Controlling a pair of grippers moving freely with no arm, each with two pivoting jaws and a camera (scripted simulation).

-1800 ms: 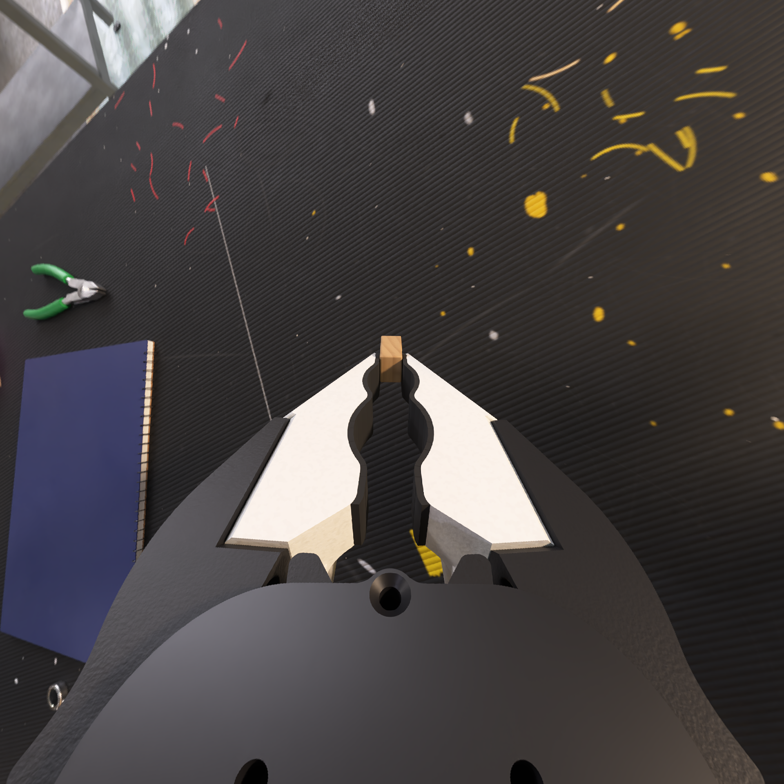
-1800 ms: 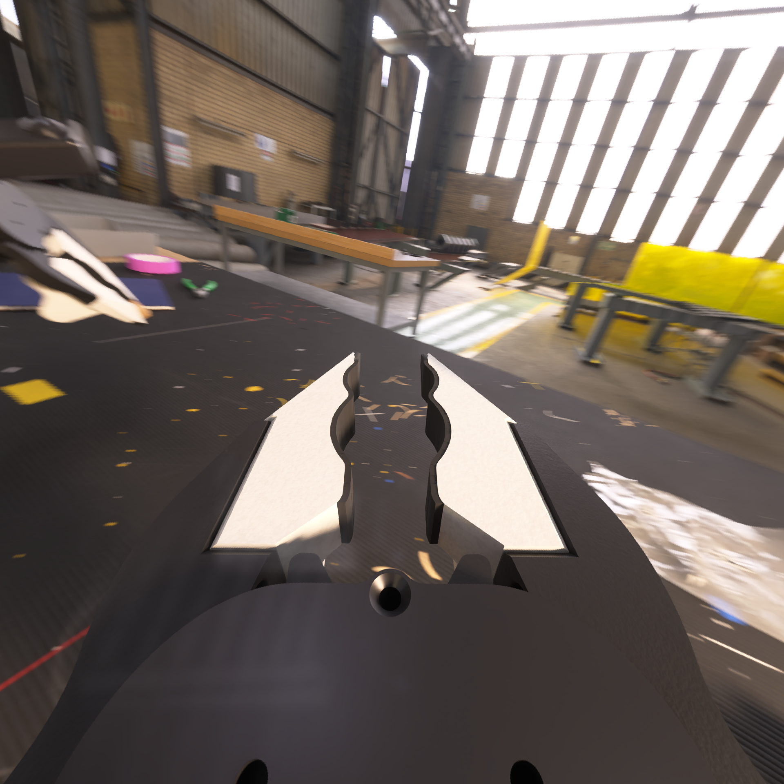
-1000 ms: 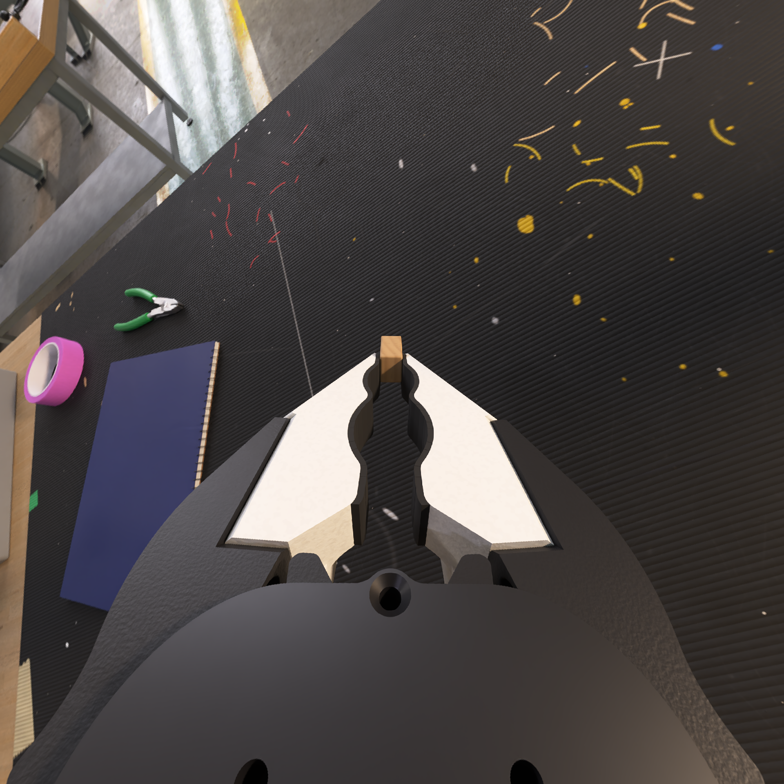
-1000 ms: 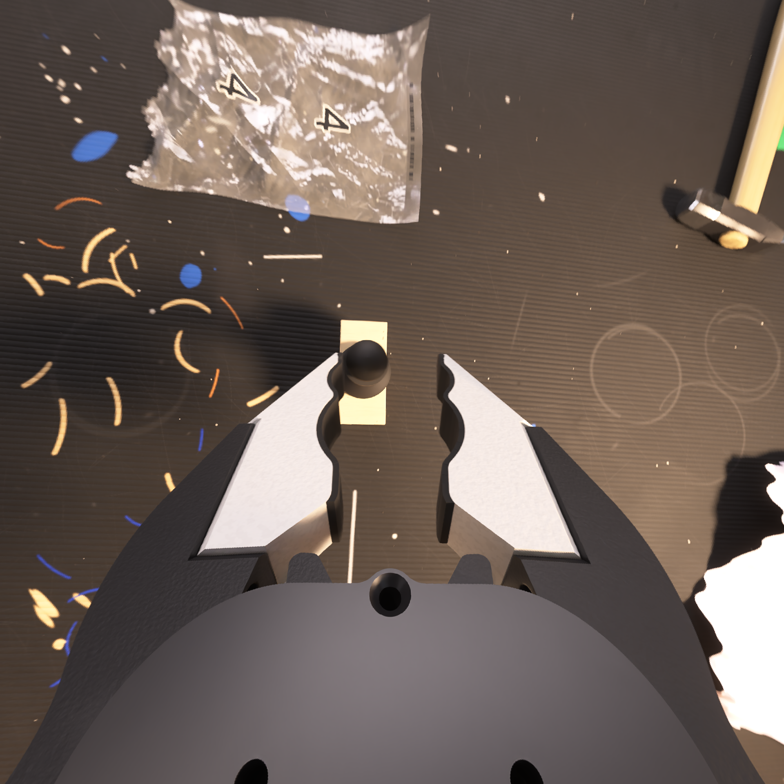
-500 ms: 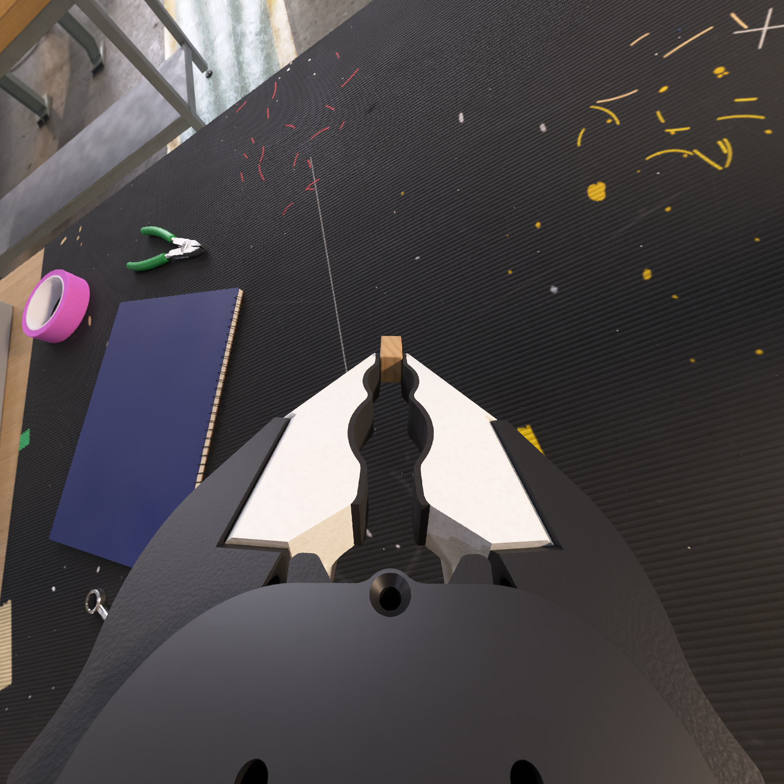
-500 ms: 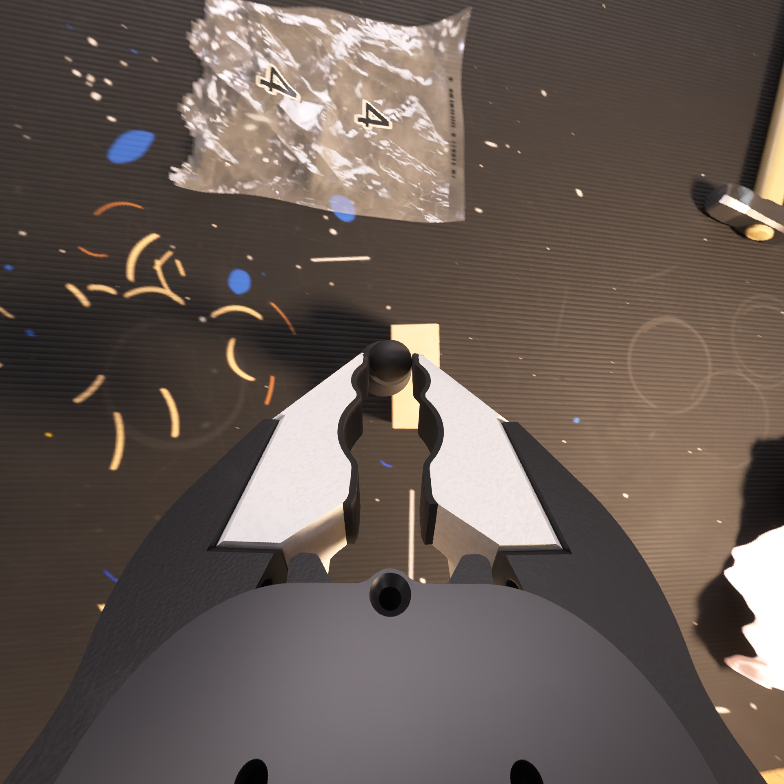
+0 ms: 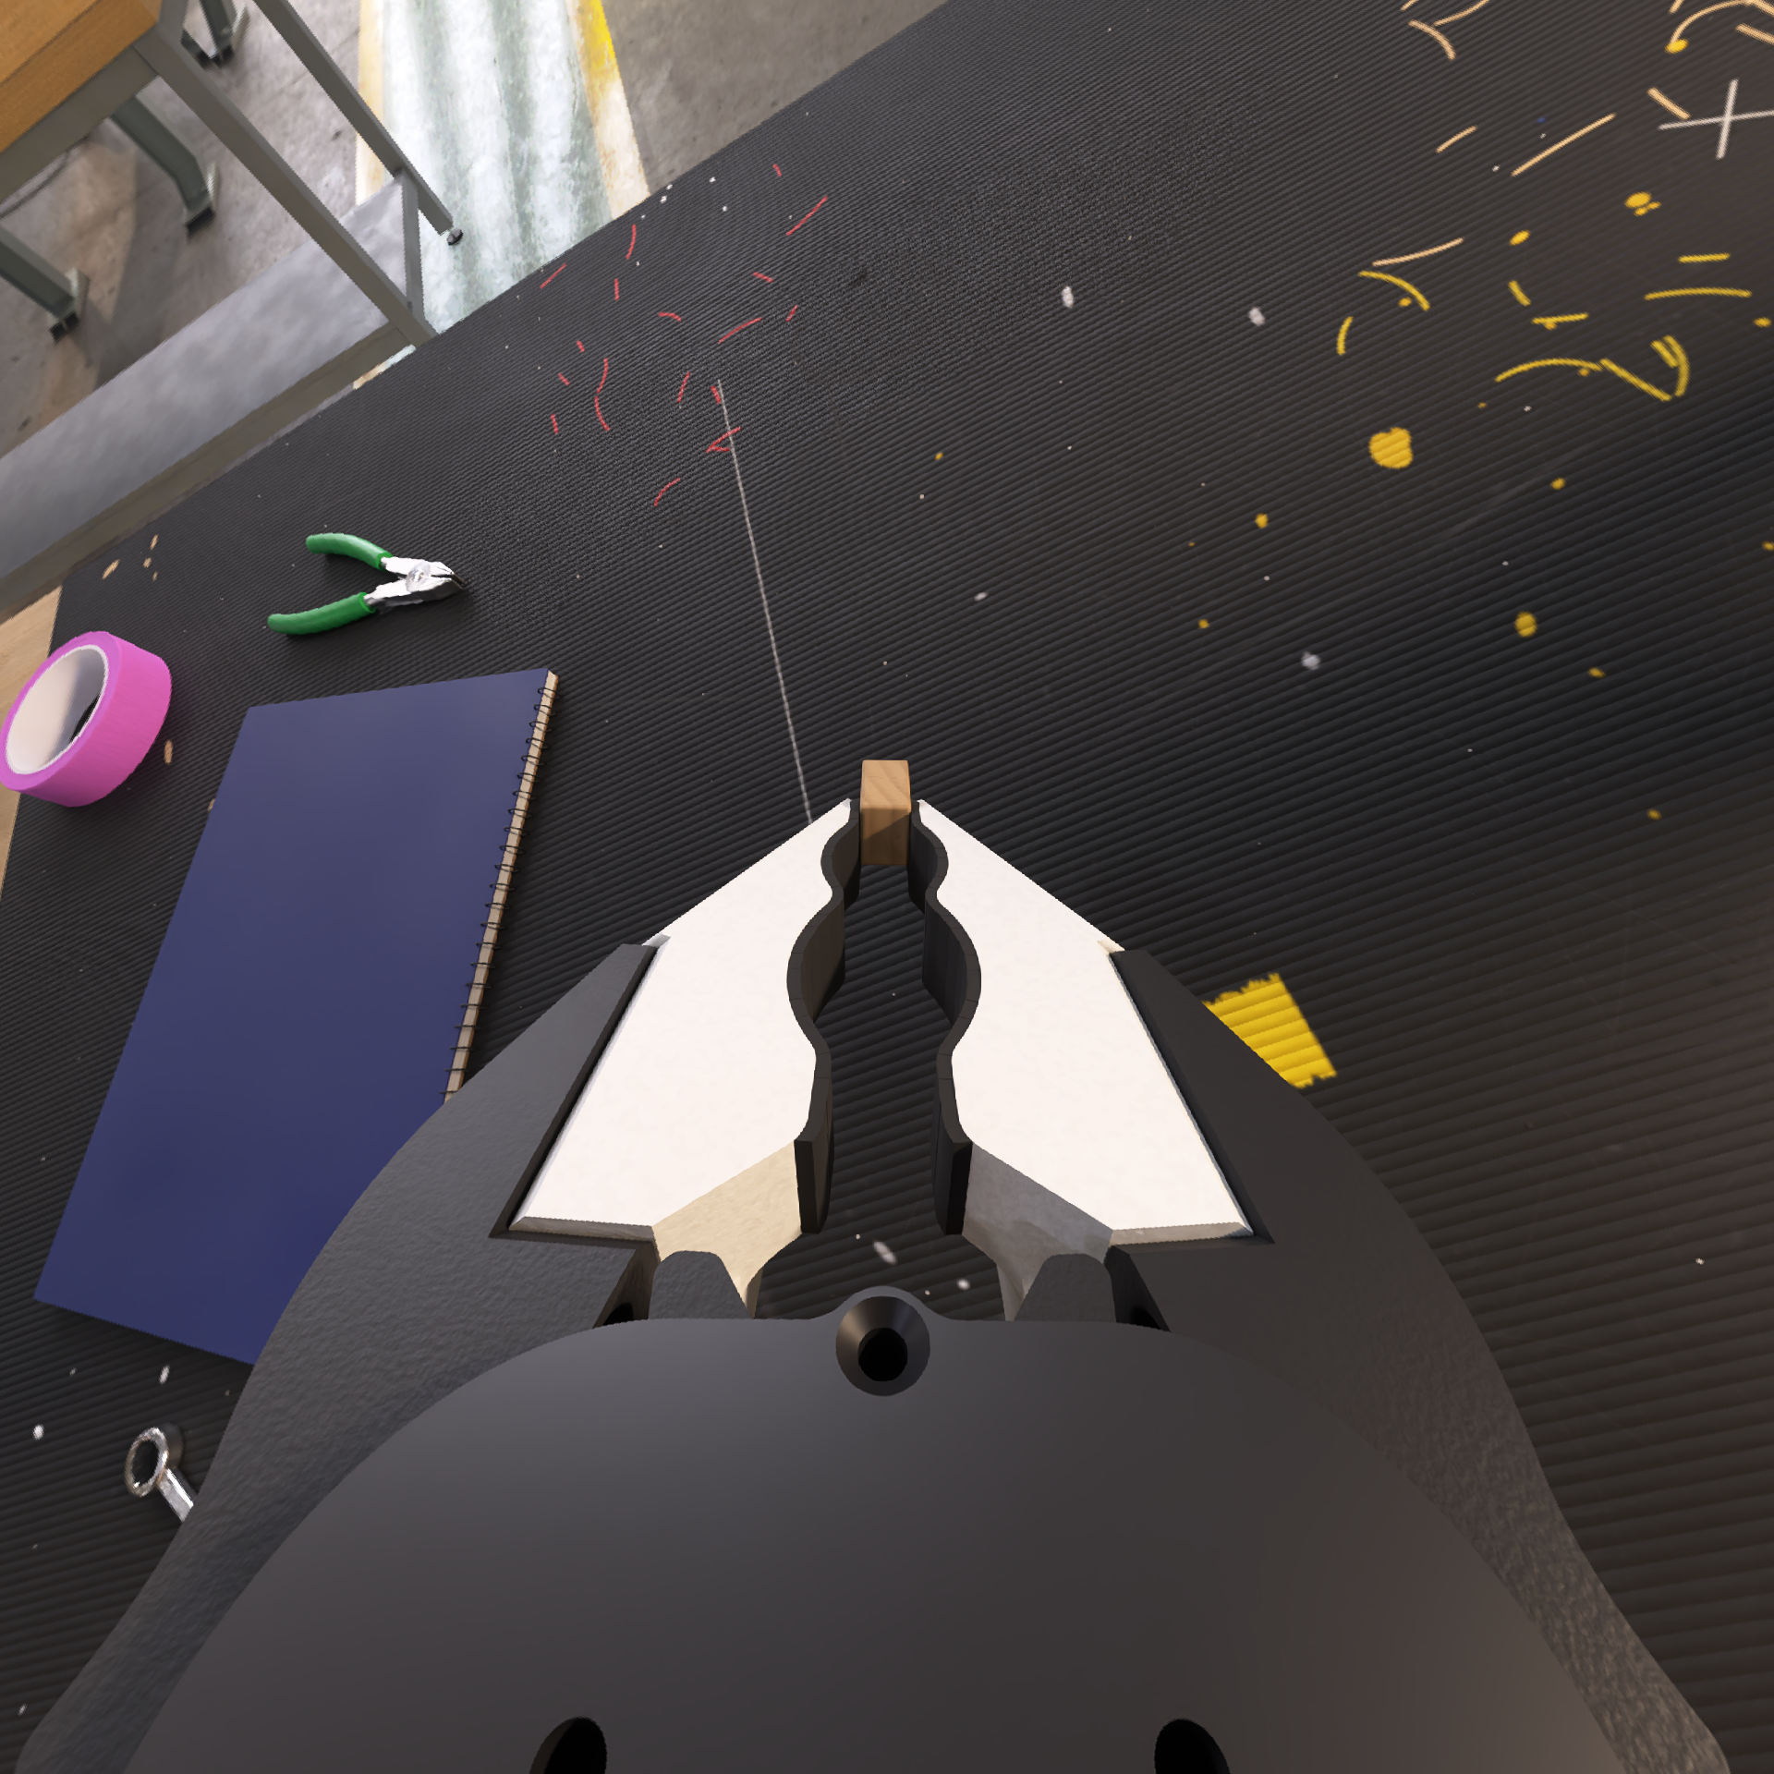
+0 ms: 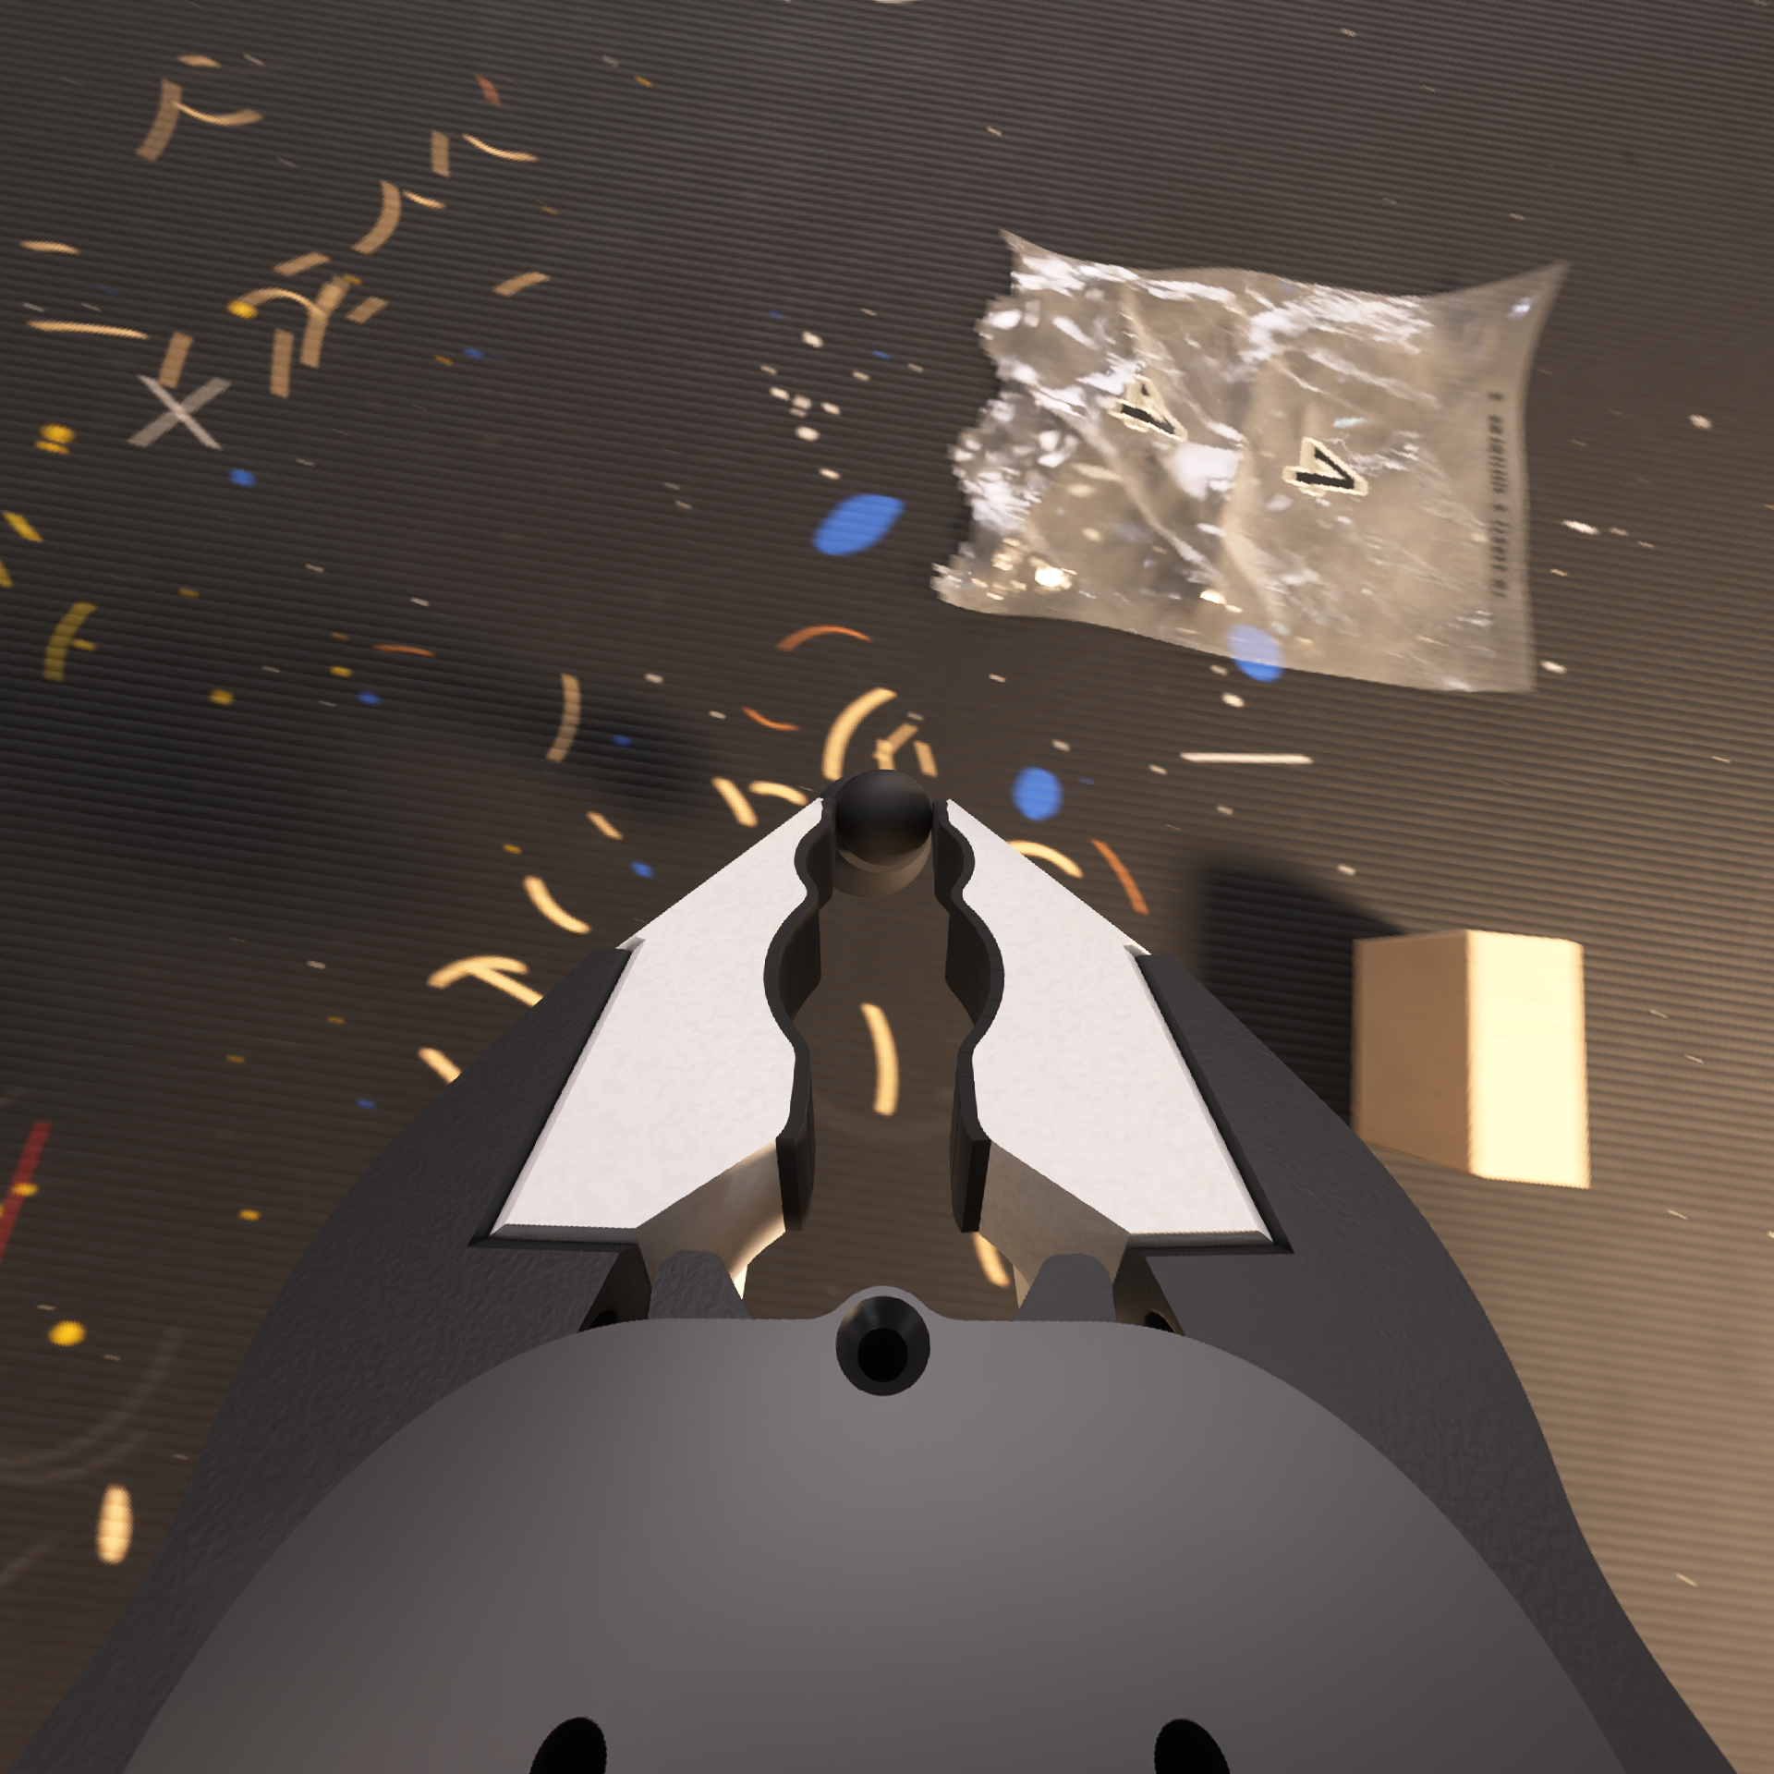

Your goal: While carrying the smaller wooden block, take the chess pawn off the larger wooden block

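Observation:
My left gripper (image 7: 884, 827) is shut on the smaller wooden block (image 7: 884, 806), a small tan block held at the fingertips above the black mat. My right gripper (image 8: 882, 833) is shut on the black chess pawn (image 8: 881, 824), whose round head shows between the fingertips. The pawn is held in the air, off the larger wooden block (image 8: 1471, 1054). That pale block stands on the mat to the right of my right gripper with its top bare.
In the left wrist view a dark blue spiral notebook (image 7: 298, 979), green-handled pliers (image 7: 370, 586), a pink tape roll (image 7: 84, 715) and a metal eye bolt (image 7: 154, 1483) lie left, near the mat's edge. In the right wrist view a clear plastic bag (image 8: 1248, 461) lies beyond the block.
My right gripper closed on the pawn, lifted it off the larger block and moved left, away from the block. My left gripper drifted over the mat, still holding the small block.

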